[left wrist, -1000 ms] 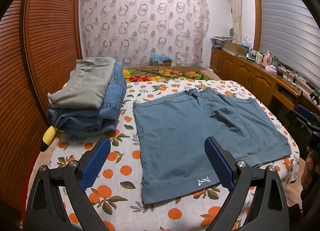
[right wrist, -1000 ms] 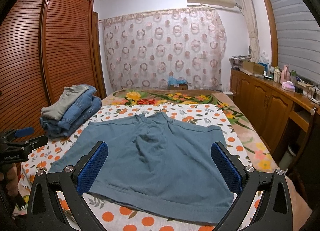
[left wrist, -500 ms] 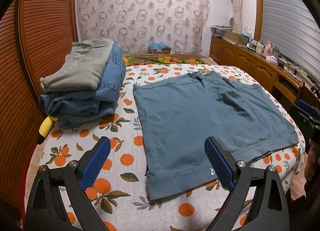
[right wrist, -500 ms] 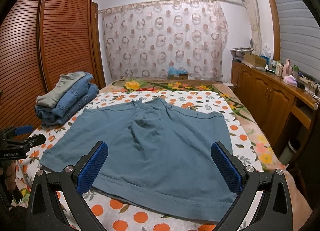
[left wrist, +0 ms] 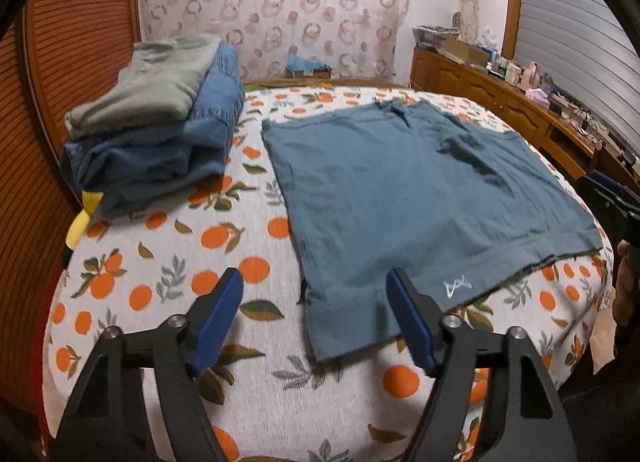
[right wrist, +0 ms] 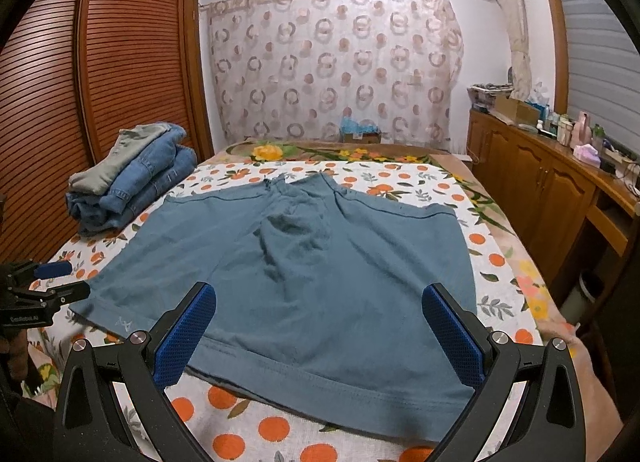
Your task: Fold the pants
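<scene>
Stack of folded jeans [left wrist: 156, 133] beside shorts [left wrist: 420, 197]; left tongs [left wrist: 314, 294] closing unladen, right tongs [right wrist: 320, 318] spread.

Shorts [left wrist: 420, 197] showing teal-blue, white logo [left wrist: 457, 286]; sheet [left wrist: 168, 262] showing white with oranges, leaves; jeans [left wrist: 160, 149] showing denim blue; curtain [right wrist: 336, 73] showing pink rings; pads [right wrist: 186, 336] showing blue.

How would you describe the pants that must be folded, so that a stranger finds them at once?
On the bed with the orange-print sheet, look at the middle, not at the stack of folded clothes by the wooden wardrobe. The teal shorts lie there spread flat and unfolded. Unlike the denim and grey pieces, they are one single layer with a small white logo at a hem.
</scene>
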Available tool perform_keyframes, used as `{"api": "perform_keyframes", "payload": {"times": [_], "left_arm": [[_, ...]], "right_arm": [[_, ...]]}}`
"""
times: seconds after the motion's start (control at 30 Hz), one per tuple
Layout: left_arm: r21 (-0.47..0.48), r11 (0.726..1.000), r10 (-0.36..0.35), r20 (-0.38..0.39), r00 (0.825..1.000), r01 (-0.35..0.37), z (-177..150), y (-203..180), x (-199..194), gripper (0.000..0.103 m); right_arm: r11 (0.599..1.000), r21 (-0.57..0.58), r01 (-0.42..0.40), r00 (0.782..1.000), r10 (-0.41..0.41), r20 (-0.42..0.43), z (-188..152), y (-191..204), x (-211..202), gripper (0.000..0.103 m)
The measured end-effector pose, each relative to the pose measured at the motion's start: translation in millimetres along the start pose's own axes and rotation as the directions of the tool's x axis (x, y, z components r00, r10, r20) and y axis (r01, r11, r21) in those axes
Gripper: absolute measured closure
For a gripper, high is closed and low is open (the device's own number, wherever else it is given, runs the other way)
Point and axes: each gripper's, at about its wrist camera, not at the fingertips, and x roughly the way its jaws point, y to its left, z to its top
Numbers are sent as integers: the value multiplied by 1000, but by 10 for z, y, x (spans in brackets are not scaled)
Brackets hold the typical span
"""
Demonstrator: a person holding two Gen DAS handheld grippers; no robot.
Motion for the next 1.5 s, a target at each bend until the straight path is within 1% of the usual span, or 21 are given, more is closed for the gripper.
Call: {"api": "perform_keyframes", "payload": {"times": [0.2, 0.27, 0.33, 0.43, 0.5, 0.53, 0.6, 0.73, 1.1, 1.3, 1.5], "left_arm": [[-22, 999, -30, -28, 999, 30, -67, 55, 44, 48], [-20, 999, -43, -36, 998, 42, -83, 56, 55, 48], [-17, 998, -59, -44, 997, 59, -100, 48, 71, 53], [-14, 996, -92, -46, 995, 91, -97, 32, 56, 64], [-15, 994, -113, -49, 992, 113, -89, 22, 56, 74], [-12, 993, -116, -49, 992, 115, -88, 12, 51, 77], [-3, 994, -109, -42, 993, 109, -61, -5, 30, 89], [2, 989, -146, -28, 989, 146, 61, -48, -15, 92], [126, 968, -220, 1, 976, 218, 504, -480, -59, 94], [194, 946, -267, 9, 964, 260, 781, -823, -39, 94], [252, 917, -321, 8, 947, 309, 1040, -1204, -12, 94]], "right_arm": [[1000, -9, -1, 1000, 1, -28, -5, -28, 91, 0], [1000, -12, -5, 999, 5, -41, -12, -42, 121, 0], [1000, -18, -5, 998, 4, -55, -17, -55, 149, 0], [1000, -24, -10, 997, 8, -79, -32, -85, 171, 1], [1000, -23, -13, 996, 11, -94, -45, -115, 177, 1], [1000, -21, -13, 995, 11, -99, -45, -129, 168, 2], [1000, -15, -13, 995, 12, -101, -46, -152, 154, 2], [1000, -13, -17, 994, 16, -104, -33, -158, 100, 2], [999, -28, -25, 996, 22, -91, -37, -227, 23, 9], [1000, -14, -17, 996, 16, -85, -37, -309, -19, 18], [1000, 11, -8, 997, 8, -81, -66, -421, -121, 33]]}}
